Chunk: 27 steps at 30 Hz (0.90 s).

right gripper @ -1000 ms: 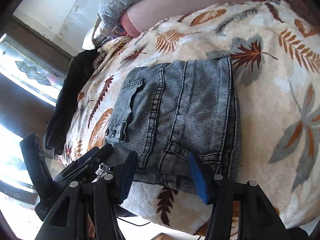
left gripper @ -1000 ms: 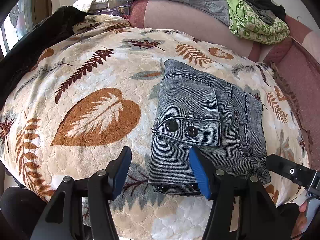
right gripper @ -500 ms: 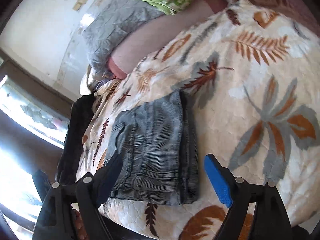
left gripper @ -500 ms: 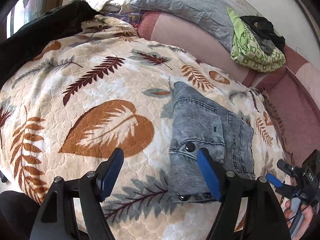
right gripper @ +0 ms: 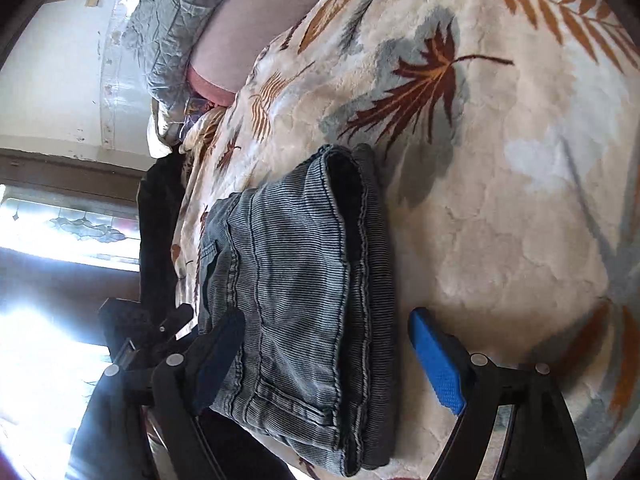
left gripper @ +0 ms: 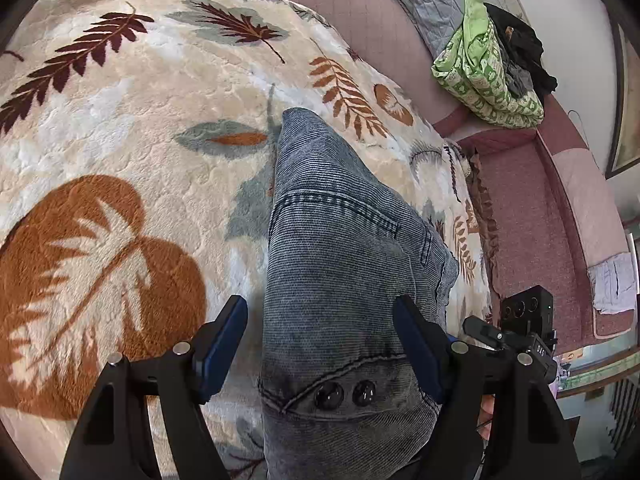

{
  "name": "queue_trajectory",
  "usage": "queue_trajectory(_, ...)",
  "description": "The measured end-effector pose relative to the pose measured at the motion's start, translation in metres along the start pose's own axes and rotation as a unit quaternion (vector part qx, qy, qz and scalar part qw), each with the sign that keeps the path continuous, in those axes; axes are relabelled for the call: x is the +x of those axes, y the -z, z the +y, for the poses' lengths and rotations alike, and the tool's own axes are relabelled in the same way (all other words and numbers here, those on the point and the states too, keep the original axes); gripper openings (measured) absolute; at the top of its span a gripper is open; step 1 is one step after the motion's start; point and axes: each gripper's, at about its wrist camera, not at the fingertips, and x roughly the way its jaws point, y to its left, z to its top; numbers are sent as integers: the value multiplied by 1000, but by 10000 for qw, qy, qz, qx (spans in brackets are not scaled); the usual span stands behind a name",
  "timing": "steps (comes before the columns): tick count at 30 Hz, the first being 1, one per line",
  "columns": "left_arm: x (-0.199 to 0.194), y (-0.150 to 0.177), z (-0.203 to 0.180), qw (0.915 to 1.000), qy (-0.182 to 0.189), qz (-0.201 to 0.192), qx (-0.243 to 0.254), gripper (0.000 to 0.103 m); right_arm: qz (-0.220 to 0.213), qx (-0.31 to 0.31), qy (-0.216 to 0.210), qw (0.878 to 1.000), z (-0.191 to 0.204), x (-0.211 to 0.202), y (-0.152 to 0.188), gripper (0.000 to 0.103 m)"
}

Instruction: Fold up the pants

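The folded grey-blue denim pants (left gripper: 340, 264) lie on a cream blanket with a leaf pattern (left gripper: 120, 128), with two dark buttons near the camera. My left gripper (left gripper: 320, 344) is open and straddles the near end of the bundle; its pads do not press the cloth. In the right wrist view the pants (right gripper: 296, 280) show their stacked folded edges. My right gripper (right gripper: 328, 360) is open wide over them, its left finger (right gripper: 220, 352) beside the denim and its blue pad (right gripper: 436, 364) clear of it. The right gripper (left gripper: 520, 332) also shows beyond the pants' right side.
A pink couch back (left gripper: 360, 12) borders the blanket, with a green patterned cloth and dark clothes (left gripper: 492, 68) piled on it. A grey quilt (right gripper: 176, 20) and a black garment (right gripper: 160, 232) lie at the blanket's other side, near a bright window (right gripper: 60, 224).
Both grippers opened wider, drew back from the pants' near edge, then came in low and close. The pants now lie between each pair of fingers, and both views have rolled.
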Motion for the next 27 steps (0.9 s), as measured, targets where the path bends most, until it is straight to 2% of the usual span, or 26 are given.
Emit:
queue_trajectory(2,10,-2,2,9994,205,252,-74,75,35,39,88,9999,0,5,-1,86)
queue_trajectory(6,18,-7,9,9976,564,338,-219,74,55,198,-48,9998,-4,5,-3,86)
queue_trajectory(7,19,-8,11,9974,574,351,-270,65,57,196,-45,9998,-4,5,-4,84)
queue_trajectory(8,21,-9,12,9977,504,372,-266,52,41,184,-23,9998,-5,5,-3,80)
queue_trajectory(9,22,-9,12,9981,432,387,-210,47,42,144,23,9999,-5,5,-2,75)
queue_trajectory(11,23,-8,12,9986,361,362,-135,36,103,114,216,9996,-7,10,-1,43)
queue_trajectory(14,20,-6,3,9994,164,300,54,27,96,22,326,9994,-5,9,1,26)
queue_trajectory(17,13,-2,-11,9992,-102,105,378,22,4,-306,599,9977,15,5,5,17)
queue_trajectory(21,-2,5,-25,9977,-222,-144,619,21,-222,-574,667,9959,38,-9,9,14)
queue_trajectory(27,-50,10,-42,9943,-194,-628,843,21,-381,-1048,568,9921,80,-24,13,13)
